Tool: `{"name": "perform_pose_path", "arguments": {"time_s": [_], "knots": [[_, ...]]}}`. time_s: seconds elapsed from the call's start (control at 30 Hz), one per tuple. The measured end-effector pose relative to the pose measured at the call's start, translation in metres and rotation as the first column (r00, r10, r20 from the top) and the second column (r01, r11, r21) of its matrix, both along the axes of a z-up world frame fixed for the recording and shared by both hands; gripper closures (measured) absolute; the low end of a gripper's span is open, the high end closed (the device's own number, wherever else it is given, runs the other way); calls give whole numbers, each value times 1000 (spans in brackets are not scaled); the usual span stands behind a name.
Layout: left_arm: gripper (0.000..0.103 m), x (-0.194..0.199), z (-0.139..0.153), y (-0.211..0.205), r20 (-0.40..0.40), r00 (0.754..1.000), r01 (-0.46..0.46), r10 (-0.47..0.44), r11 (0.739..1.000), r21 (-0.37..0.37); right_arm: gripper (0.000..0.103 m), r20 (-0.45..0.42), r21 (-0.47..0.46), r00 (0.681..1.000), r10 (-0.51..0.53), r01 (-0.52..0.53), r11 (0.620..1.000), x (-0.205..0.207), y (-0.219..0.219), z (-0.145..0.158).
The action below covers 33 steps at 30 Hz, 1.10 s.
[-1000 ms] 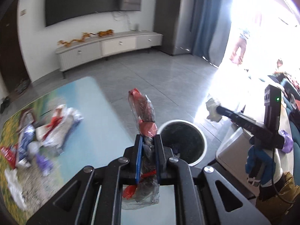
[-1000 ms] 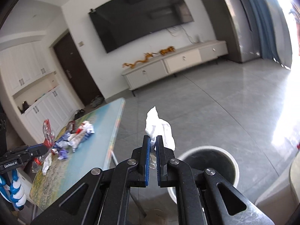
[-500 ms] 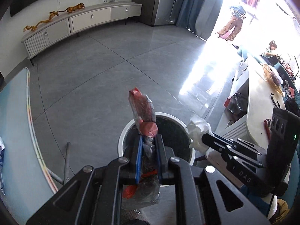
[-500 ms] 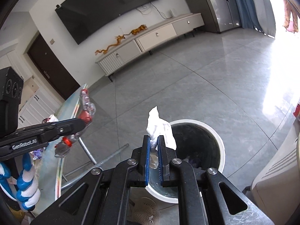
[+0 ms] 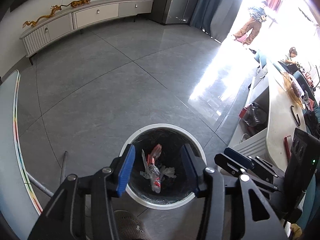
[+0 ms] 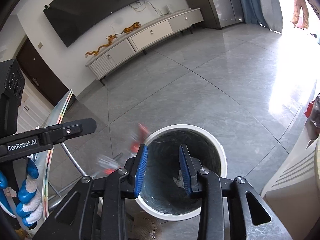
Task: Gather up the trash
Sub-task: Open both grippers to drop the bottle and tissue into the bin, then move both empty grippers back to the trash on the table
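I have both units over the white-rimmed trash bin (image 5: 197,150) on the grey floor. Left hand-held gripper (image 5: 158,168) is released, blue pads spread wide, nothing between them. The red and clear wrapper (image 5: 154,170) lies inside the bin beside a crumpled white tissue (image 5: 169,171) (in the right wrist view the wrapper shows as a red blur at the rim). Right hand-held gripper (image 6: 163,167) is likewise spread apart and empty, above the bin's mouth. Bench (image 5: 12,140) edge sits to the left.
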<state>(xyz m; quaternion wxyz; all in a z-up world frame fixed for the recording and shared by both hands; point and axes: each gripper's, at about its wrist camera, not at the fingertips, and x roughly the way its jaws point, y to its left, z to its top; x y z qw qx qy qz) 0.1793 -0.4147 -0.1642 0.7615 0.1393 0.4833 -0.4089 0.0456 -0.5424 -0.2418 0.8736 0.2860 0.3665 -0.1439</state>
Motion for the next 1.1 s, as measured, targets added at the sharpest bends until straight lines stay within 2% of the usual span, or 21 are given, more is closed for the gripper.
{"name": "perform_pose_path", "arguments": {"time_s": [0.3,0.6,0.8,0.97,1.1], "knots": [[57,-7,26,30,62,996,-62,67,995,-73,67,26,-49,999,-28,29,998,-13,2,25],[57,-19,47,86,109,987,-114,120,992,-58,63,82,-82,996,-28,35,996,-21,18,55],[57,-30,73,138,205,956,-200,211,977,-72,62,119,-116,993,21,-7,993,-15,42,79],[56,-40,100,187,267,919,-266,289,956,-122,62,154,-138,985,81,-59,989,-7,68,99],[49,-51,111,220,295,888,-320,353,934,-156,62,171,-163,975,140,-112,980,-2,92,113]]}}
